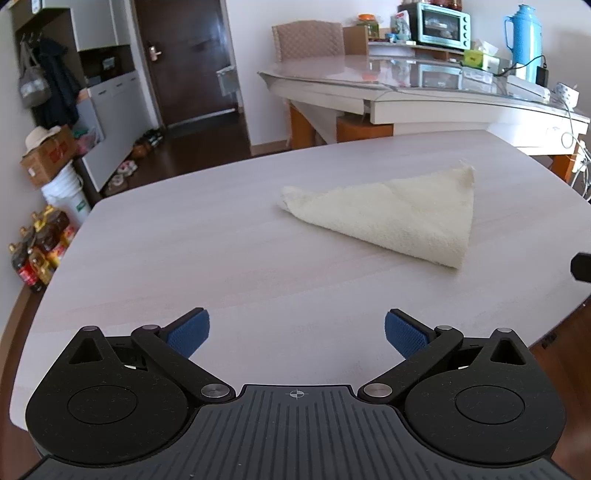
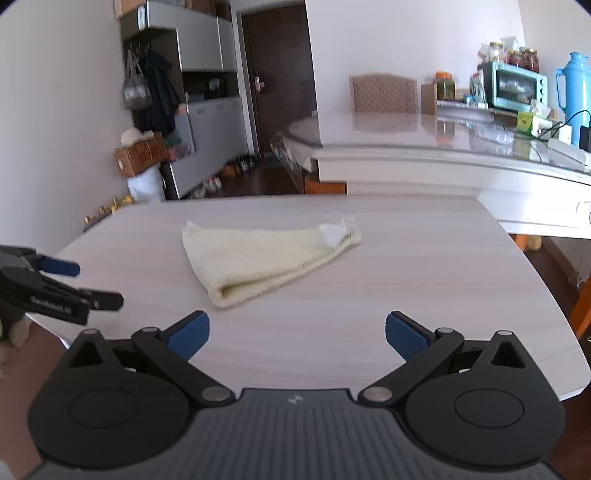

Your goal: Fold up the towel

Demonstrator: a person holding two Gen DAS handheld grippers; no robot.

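A cream towel (image 1: 399, 214) lies folded into a triangle on the pale wooden table (image 1: 184, 266). In the right wrist view the same towel (image 2: 266, 258) shows its layered folded edge toward me, with a white label near its far right corner. My left gripper (image 1: 297, 332) hovers over the table short of the towel, open, with nothing between its blue pads. My right gripper (image 2: 297, 334) is also open and empty, a little back from the towel's near corner. The left gripper (image 2: 79, 284) appears at the left edge of the right wrist view, open, off the towel.
A glossy dining table (image 1: 424, 85) stands behind, carrying a toaster oven (image 1: 443, 26), a blue thermos (image 1: 524, 40), cables and boxes. A chair (image 1: 308, 40) sits beyond it. Bottles (image 1: 37, 247), a bucket and cardboard boxes stand on the floor at the left. The wooden table's right edge (image 2: 546, 295) is close.
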